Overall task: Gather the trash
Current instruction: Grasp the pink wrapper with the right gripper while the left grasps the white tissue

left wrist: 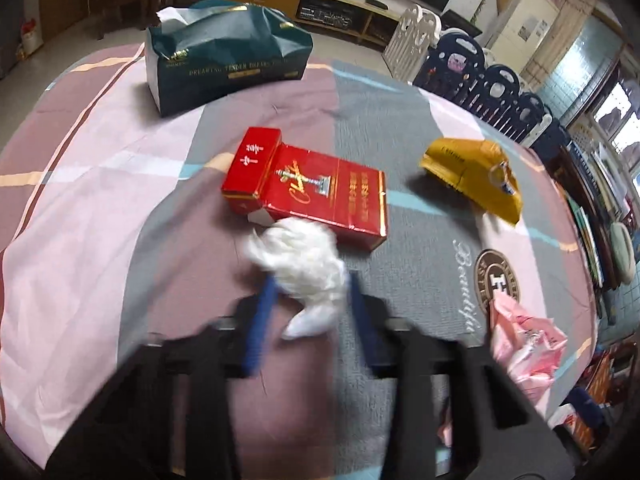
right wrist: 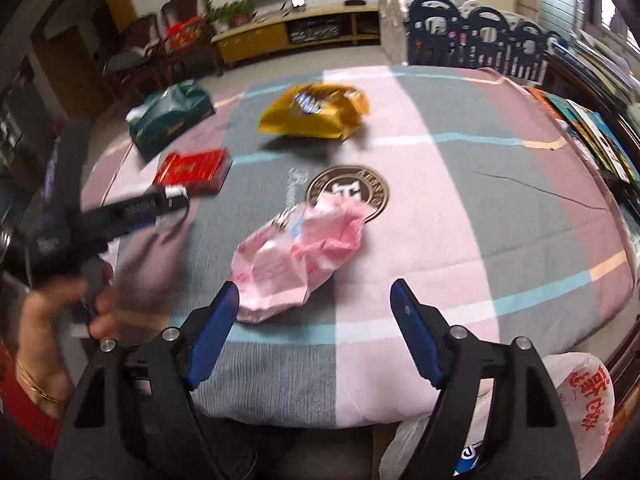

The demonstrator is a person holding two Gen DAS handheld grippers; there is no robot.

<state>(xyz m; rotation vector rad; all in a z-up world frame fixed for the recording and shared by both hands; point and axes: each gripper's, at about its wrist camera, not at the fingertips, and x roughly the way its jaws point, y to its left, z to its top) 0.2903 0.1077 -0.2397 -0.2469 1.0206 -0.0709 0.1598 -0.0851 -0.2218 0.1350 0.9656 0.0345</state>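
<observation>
In the left wrist view my left gripper is shut on a crumpled white tissue, held just in front of a red cigarette carton. A yellow snack bag lies to the right and a pink wrapper at the lower right. In the right wrist view my right gripper is open, its left finger beside the near end of the pink wrapper. The yellow bag and red carton lie beyond. The left gripper shows at the left, blurred.
A dark green tissue box stands at the far side of the checked cloth-covered table. A white plastic bag with red print hangs below the table's near right edge. Folding chairs stand behind the table.
</observation>
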